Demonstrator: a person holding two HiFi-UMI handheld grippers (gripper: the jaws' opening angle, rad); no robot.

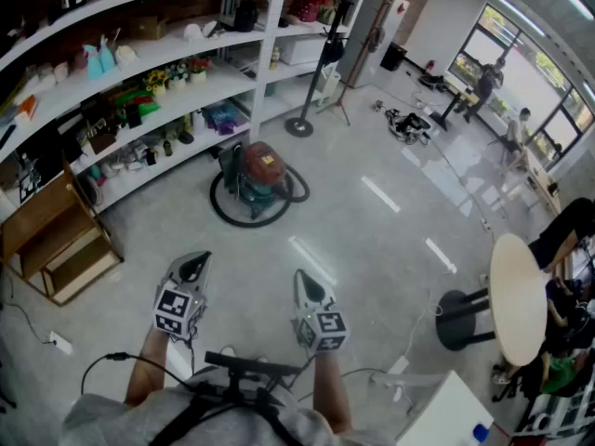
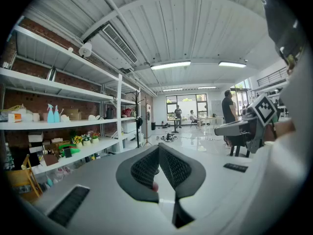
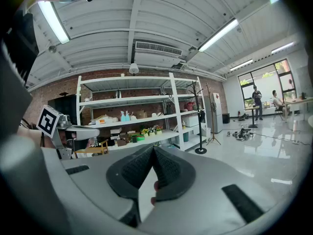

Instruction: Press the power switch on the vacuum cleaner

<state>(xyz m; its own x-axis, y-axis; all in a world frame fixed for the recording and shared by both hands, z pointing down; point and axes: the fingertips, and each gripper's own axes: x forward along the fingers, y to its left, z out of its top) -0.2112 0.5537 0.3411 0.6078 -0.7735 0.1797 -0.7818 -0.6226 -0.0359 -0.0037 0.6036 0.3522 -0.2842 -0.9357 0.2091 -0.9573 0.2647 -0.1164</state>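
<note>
The vacuum cleaner (image 1: 256, 179) stands on the grey floor ahead of me, in front of the shelves; it has a red-brown lid, a teal body and a dark hose looped round its base. Both grippers are held low and well short of it. My left gripper (image 1: 193, 266) and right gripper (image 1: 305, 281) point toward it, each with its jaws closed tip to tip and holding nothing. In the left gripper view the left gripper (image 2: 159, 149) is shut and its jaws hide the vacuum; the right gripper (image 3: 153, 149) does the same in its own view. No switch can be made out.
Long white shelves (image 1: 139, 91) full of small items run along the left. A wooden crate (image 1: 56, 244) sits at the left, a coat stand (image 1: 302, 124) behind the vacuum. At the right are a round table (image 1: 518, 295), a black stool (image 1: 457, 319) and seated people.
</note>
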